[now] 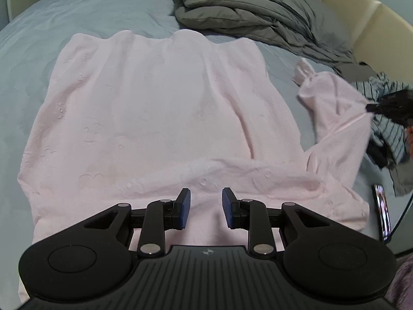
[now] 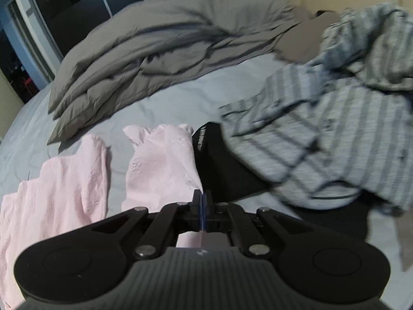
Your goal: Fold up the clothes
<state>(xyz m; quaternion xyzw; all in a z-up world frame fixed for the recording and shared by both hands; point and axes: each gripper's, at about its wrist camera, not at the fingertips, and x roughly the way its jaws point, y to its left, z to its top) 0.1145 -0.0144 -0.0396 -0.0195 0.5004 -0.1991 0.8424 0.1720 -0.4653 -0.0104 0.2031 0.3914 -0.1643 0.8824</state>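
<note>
A pale pink top [image 1: 160,103] lies spread flat on the blue-grey bed sheet [image 1: 77,13]. My left gripper [image 1: 206,201] hovers over its near edge, open, with nothing between the blue pads. The top's right sleeve [image 1: 333,108] is lifted off the sheet toward the right, where my right gripper [image 1: 371,108] pinches its edge. In the right wrist view that gripper [image 2: 202,196] is shut on the sleeve [image 2: 165,165], whose cloth runs up into the closed jaws. The top's body [image 2: 59,188] shows at the left.
A folded grey duvet [image 1: 258,10] lies at the back of the bed by a cream headboard [image 1: 361,13]. A crumpled striped shirt [image 2: 335,118] and a black garment [image 2: 219,160] lie right of the sleeve. A phone [image 1: 383,211] rests near the bed's right edge.
</note>
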